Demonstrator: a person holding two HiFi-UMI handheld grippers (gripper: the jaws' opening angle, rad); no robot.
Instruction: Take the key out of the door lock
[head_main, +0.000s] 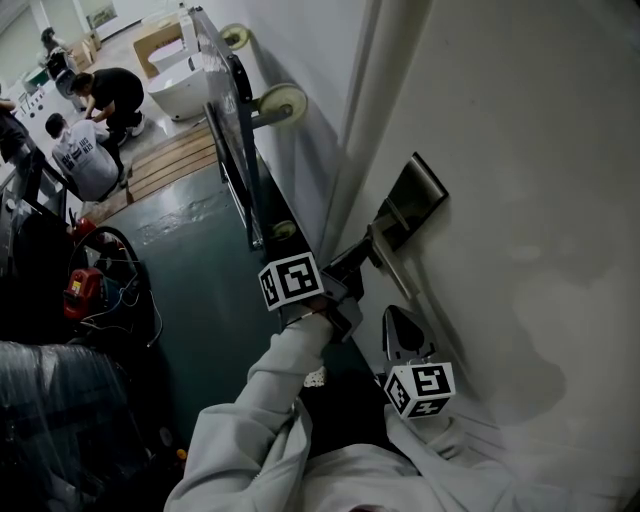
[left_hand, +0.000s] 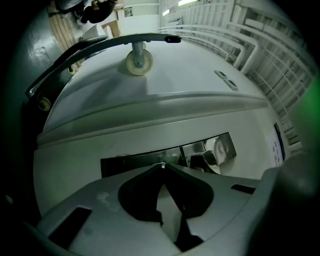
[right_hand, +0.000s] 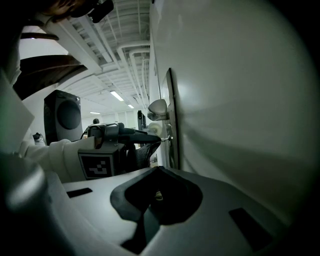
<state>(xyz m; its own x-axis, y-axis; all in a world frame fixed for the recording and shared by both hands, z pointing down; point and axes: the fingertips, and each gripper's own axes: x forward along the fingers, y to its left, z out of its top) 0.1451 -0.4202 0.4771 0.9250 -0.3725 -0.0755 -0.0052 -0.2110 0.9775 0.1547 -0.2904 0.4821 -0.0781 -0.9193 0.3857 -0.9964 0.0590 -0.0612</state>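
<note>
L gripper (head_main: 372, 246) pinches key (right_hand: 166, 137) | key axis horiz, perp. to lock plate (head_main: 416, 194), tip into plate | R gripper (head_main: 393, 318) jaws together, empty

an industrial workshop hall
painted green floor (head_main: 195, 280), a wooden pallet (head_main: 172, 160) and cardboard box (head_main: 152, 40) at 11 o'clock, exposed ceiling pipes (right_hand: 127, 55) with strip lights (right_hand: 116, 95).

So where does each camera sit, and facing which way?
Head view: on the head, looking down the door; sleeves, left gripper, right gripper show.
Left gripper view: on that gripper, facing the lock plate; own jaws grip the key.
Right gripper view: on that gripper, looking along the door; own jaws show.
Shared: lock plate.
</note>
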